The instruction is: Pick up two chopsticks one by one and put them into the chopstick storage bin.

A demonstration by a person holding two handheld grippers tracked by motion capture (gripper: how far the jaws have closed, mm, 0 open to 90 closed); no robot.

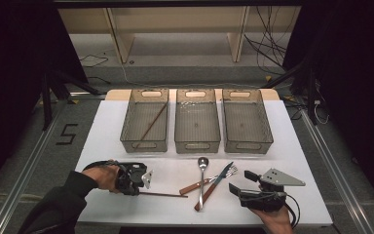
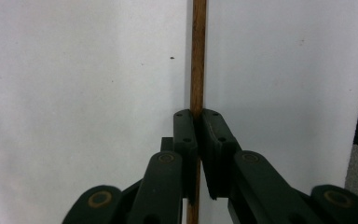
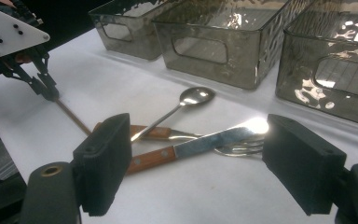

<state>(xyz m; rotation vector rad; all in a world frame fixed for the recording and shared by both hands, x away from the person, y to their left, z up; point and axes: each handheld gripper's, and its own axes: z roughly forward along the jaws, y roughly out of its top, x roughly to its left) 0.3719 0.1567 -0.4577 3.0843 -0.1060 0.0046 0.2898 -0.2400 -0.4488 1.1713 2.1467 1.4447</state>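
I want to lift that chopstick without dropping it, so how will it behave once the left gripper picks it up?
The chopstick looks thin, straight and wooden, so probably stiff and light. The left gripper is shut on it near one end, with most of the length sticking out, so it may droop or pivot in the pads. It looks round and lies flat on the table, so if dropped it may roll.

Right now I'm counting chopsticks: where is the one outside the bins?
In the high view the chopstick lies on the white table at front left, clamped in the left gripper, its free end pointing toward the crossed knife and fork.
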